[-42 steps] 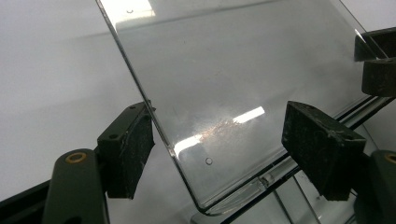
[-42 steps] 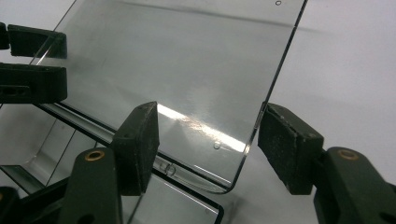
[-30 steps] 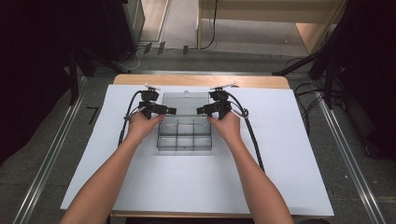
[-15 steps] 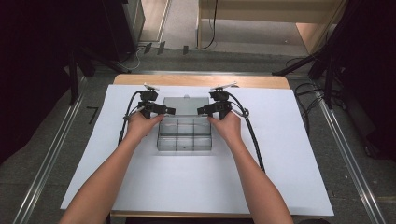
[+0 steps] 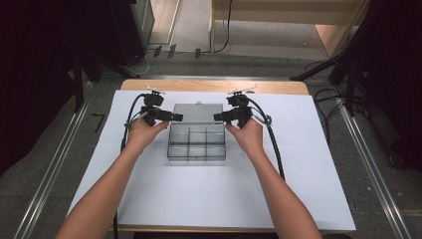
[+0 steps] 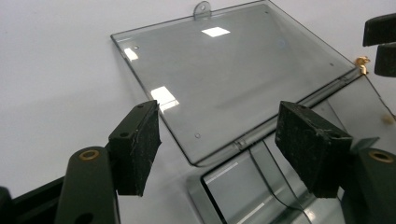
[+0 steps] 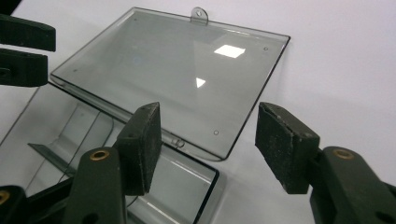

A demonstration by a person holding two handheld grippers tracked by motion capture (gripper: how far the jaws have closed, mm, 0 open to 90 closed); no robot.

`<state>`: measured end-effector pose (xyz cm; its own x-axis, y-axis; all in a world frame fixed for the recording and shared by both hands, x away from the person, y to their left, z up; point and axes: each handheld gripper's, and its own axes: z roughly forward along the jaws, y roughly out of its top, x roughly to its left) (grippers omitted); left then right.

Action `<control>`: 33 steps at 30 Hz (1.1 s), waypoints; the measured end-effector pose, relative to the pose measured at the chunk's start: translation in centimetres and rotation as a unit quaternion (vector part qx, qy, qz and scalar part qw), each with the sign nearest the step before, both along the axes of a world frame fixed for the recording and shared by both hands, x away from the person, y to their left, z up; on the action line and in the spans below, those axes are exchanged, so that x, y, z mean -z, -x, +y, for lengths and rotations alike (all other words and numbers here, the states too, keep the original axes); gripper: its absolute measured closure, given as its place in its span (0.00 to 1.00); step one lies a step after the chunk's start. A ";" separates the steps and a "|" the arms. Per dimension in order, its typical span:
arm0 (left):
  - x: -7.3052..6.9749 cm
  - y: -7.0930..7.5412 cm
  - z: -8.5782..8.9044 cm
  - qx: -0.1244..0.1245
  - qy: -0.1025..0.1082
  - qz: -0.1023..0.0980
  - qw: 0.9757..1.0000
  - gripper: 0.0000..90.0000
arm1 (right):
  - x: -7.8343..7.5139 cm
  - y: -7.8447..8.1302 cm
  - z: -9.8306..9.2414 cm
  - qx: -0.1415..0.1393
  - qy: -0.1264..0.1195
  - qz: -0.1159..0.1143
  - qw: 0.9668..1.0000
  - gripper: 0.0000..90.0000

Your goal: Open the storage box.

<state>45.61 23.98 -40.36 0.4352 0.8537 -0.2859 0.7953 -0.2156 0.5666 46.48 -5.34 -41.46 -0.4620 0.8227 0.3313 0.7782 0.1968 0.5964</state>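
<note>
Here's the clear plastic compartment box, sitting in the middle of the white sheet, its hinged lid thrown right back and lying flat on the sheet on the far side. Inside, thin dividers split the box into a grid of small compartments, and they look bare. A little hanging tab sticks out from the lid's far edge.

The left gripper hangs just off the box's left far corner, by the hinge, and the right gripper mirrors it at the right far corner, tips pointing at each other across the lid. From the left gripper view, the pads stand well apart over the lid's near corner, nothing between them but air; those jaws have just been closing a little. The right gripper view tells the same story: jaws wide, gripping nothing, the lid's corner below the gap, also just narrowed a touch.

Outward now: the white sheet covers a wooden table, a strip of bare wood showing along the far edge. Black cables trail back over the sheet. Grey floor all round, metal rails down both sides, dark equipment stands at the edges
</note>
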 end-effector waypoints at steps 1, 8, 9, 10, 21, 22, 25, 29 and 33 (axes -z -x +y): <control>-0.2 0.2 0.0 0.006 -0.003 0.002 1.000 0.36 | -0.2 0.2 -0.1 0.000 -0.001 -0.005 1.000 0.48; -0.9 1.7 -0.1 0.024 0.010 0.009 1.000 0.39 | -0.7 2.2 -1.1 -0.017 0.011 -0.019 1.000 0.49; -0.9 1.9 -0.1 0.025 0.004 0.007 1.000 0.39 | -0.8 2.5 -1.3 -0.018 0.012 -0.021 1.000 0.49; -0.9 2.1 -0.3 0.029 -0.006 0.003 1.000 0.39 | -0.8 2.7 -1.4 -0.019 0.014 -0.023 0.999 0.49; -1.1 5.0 -0.5 0.045 -0.004 -0.012 0.999 0.39 | -1.1 5.4 -2.9 -0.035 0.013 -0.031 0.999 0.48; -1.1 5.2 -0.4 0.047 -0.007 -0.012 0.999 0.39 | -1.0 5.6 -3.0 -0.036 0.011 -0.030 0.999 0.48; -1.3 6.0 0.0 0.052 -0.010 -0.009 0.999 0.39 | -0.9 6.2 -3.5 -0.037 0.024 -0.030 0.999 0.48; -1.6 7.4 0.5 0.051 -0.005 -0.016 0.999 0.39 | -0.7 6.9 -4.3 -0.037 0.024 -0.028 0.999 0.49; -1.6 8.2 0.9 0.049 -0.005 -0.020 0.999 0.39 | -0.7 7.5 -4.7 -0.042 0.032 -0.032 0.998 0.49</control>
